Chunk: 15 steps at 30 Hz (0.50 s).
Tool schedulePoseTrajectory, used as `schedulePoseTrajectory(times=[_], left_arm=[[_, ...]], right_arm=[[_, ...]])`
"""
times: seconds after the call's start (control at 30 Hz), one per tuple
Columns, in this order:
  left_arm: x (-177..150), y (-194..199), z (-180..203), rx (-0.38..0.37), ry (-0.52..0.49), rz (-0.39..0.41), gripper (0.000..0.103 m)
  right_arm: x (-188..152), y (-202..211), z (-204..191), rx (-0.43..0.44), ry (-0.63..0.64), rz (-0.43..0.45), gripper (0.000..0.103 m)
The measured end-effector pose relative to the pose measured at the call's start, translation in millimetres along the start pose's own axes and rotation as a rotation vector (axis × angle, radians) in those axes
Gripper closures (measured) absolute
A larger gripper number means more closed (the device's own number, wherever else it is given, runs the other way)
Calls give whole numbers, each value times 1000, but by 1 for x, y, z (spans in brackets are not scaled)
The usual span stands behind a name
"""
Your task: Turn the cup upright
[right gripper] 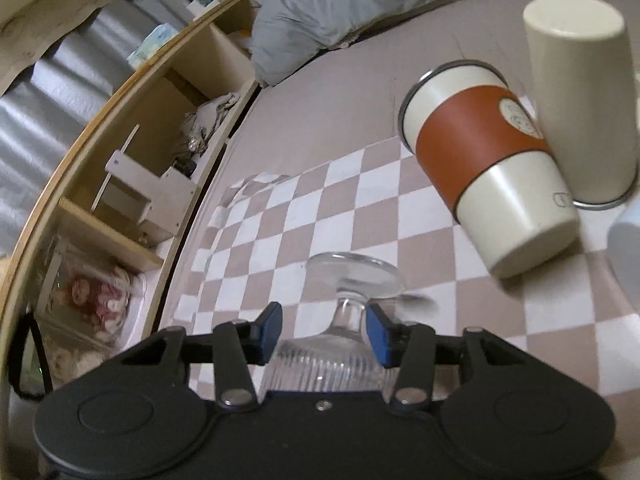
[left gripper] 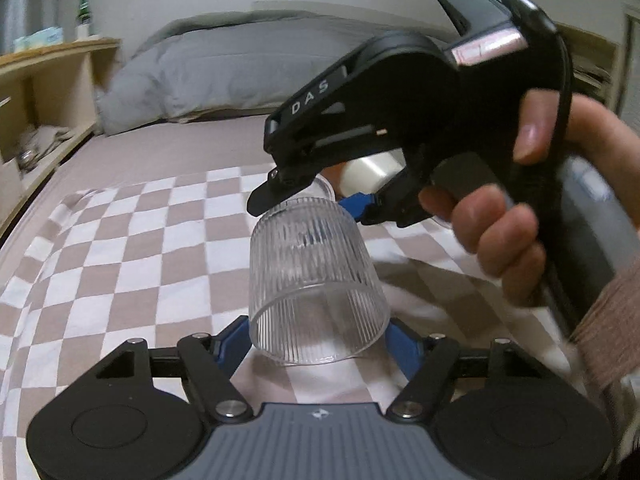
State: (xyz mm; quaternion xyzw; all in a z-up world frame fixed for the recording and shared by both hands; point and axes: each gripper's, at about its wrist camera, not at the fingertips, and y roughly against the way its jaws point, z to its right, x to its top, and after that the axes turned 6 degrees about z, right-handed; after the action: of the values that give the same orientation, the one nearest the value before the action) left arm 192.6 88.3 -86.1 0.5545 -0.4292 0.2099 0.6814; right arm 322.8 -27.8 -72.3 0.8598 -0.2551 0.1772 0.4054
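A checkered cloth (right gripper: pixel 352 208) in tan and white covers a taupe bedsheet (right gripper: pixel 320 112). At two o'clock in the right wrist view, a cream tumbler with a brown sleeve (right gripper: pixel 480 148) leans against an inverted cream cup (right gripper: pixel 584 96). A grey duvet (left gripper: pixel 224 64) lies at twelve o'clock, wooden shelving (right gripper: pixel 132 152) at nine.

The right gripper (right gripper: pixel 323 332) straddles the ribbed glass cup (right gripper: pixel 344 320) at its stem, foot uppermost, fingers apart. Beyond the cup, a sleeved tumbler (right gripper: pixel 484 164) leans against a cream tumbler (right gripper: pixel 584 100).
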Motion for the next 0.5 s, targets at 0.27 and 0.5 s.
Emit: schedulePoseTrajectory(times=[0.27,0.5], left_arm=[[-21,23,16,-166,-189,-7,29],[-28,29,13,-140,-221,-19,28]], right_arm=[[-34,56,7,-77,-37,29,56],[-53,98,18,-114,-103,39,58]])
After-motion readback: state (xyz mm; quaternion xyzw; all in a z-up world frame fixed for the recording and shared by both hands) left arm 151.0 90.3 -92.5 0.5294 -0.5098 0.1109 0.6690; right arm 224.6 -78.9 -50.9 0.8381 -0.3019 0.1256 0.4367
